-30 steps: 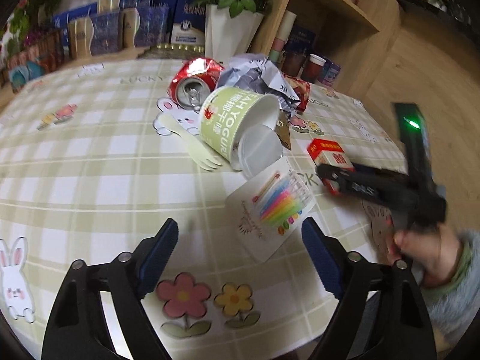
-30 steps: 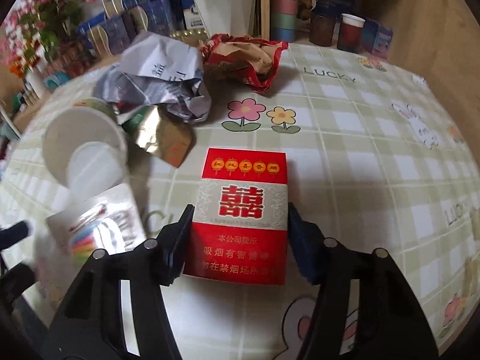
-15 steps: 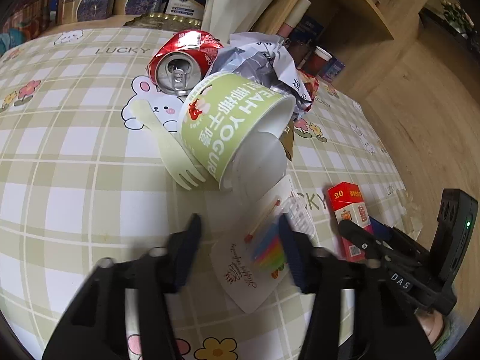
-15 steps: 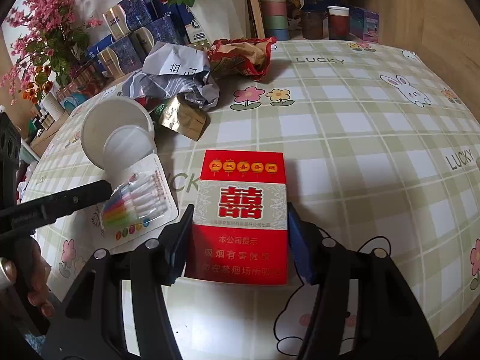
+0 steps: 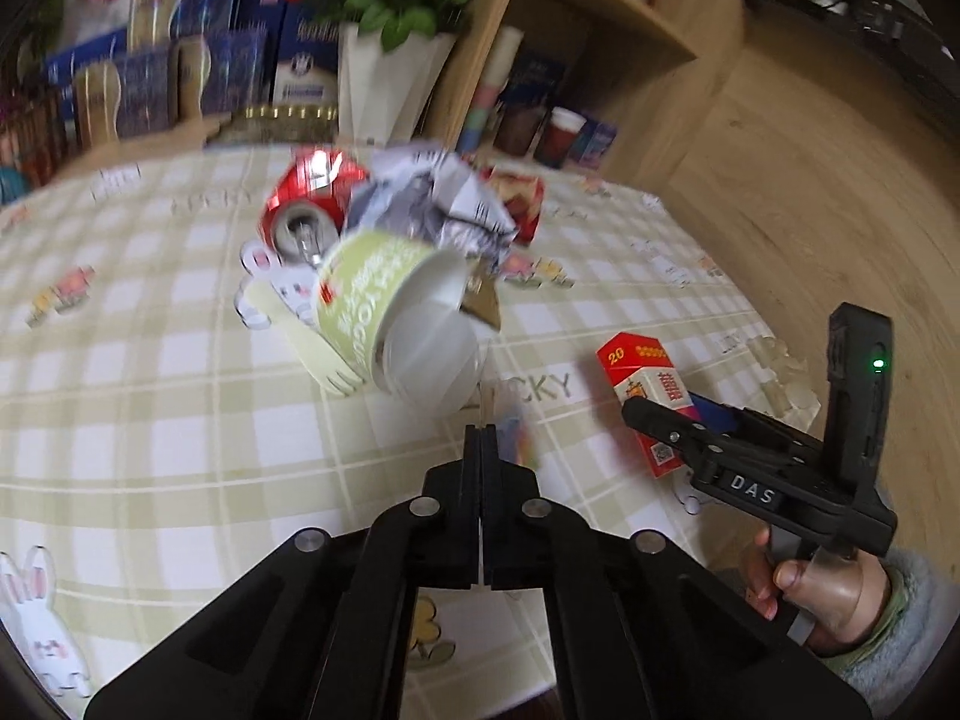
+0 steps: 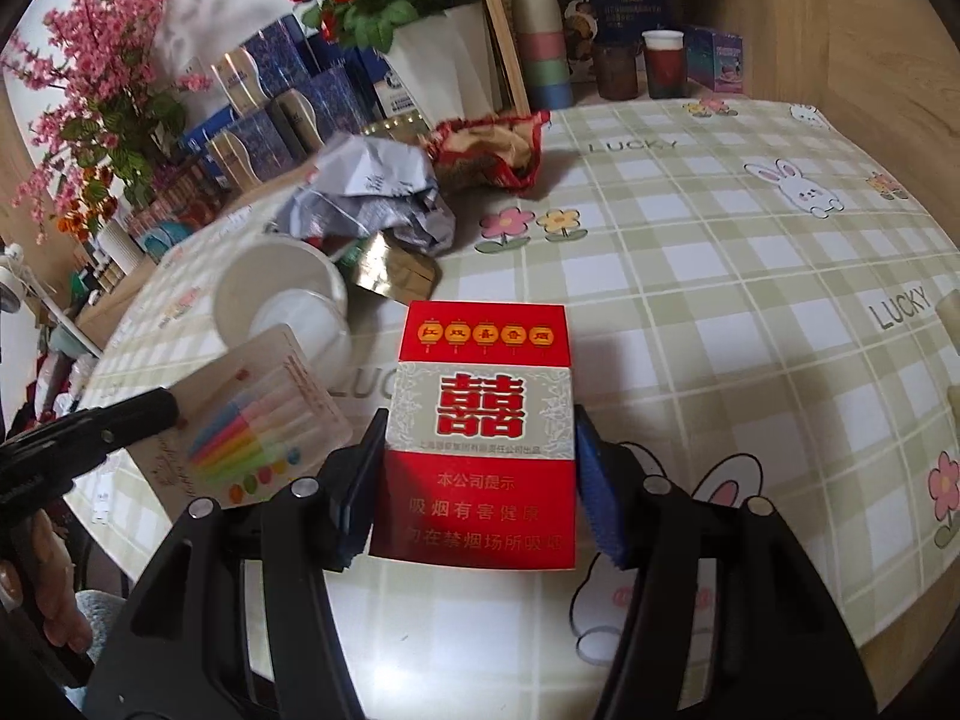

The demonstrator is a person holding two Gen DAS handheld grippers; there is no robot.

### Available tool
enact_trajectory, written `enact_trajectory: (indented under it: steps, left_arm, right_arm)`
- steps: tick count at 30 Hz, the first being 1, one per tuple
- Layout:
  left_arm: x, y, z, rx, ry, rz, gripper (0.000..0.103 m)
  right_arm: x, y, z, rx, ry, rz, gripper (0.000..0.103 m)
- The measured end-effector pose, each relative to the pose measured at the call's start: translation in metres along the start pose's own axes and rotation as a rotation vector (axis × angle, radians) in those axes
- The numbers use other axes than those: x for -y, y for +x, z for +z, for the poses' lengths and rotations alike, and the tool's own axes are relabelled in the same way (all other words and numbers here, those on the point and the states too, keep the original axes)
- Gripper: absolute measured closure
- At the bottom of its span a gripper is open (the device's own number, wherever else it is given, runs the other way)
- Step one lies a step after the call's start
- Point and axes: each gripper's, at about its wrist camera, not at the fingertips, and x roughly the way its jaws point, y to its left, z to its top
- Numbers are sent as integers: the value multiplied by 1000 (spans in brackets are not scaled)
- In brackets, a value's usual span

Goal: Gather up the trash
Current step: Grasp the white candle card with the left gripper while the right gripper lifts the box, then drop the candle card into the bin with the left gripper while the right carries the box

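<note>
left gripper (image 5: 482, 438) pinching flat candle card (image 6: 258, 420) | right gripper (image 6: 474, 480) clamping boxy cigarette pack (image 6: 480, 438)

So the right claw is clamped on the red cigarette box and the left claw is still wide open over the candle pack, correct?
Not quite. The right claw is clamped on the red cigarette box, but the left claw is no longer wide open: the left wrist view shows its fingers pressed together, pinching the edge of the candle pack, which the right wrist view shows tilted up off the tablecloth.

red cigarette pack (image 6: 480, 438): upright in claw | candle card (image 6: 258, 426): pinched at edge, lifted
</note>
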Motion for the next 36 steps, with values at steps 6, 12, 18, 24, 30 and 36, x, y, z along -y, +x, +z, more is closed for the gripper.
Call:
enact_trajectory:
  steps: [6, 12, 18, 24, 30, 36]
  left_arm:
    - [1, -51, -7, 43, 35, 13, 102]
    - [-8, -96, -27, 46, 41, 26, 102]
    - [-13, -128, -65, 15, 49, 8, 102]
    - [-10, -139, -112, -57, 78, -37, 102]
    - [-8, -125, -150, -162, 105, -58, 102]
    - [-19, -96, -174, -244, 69, -29, 102]
  right_arm:
    - [-17, -27, -11, 24, -16, 28, 45]
    - [-40, -56, -30, 39, -31, 62, 45]
    - [-61, -79, -52, 49, -56, 76, 45]
    - [-70, -92, -72, 49, -68, 76, 45]
    - [-71, -95, -89, 27, -68, 69, 45]
    - [-71, -96, -95, 16, -76, 58, 45]
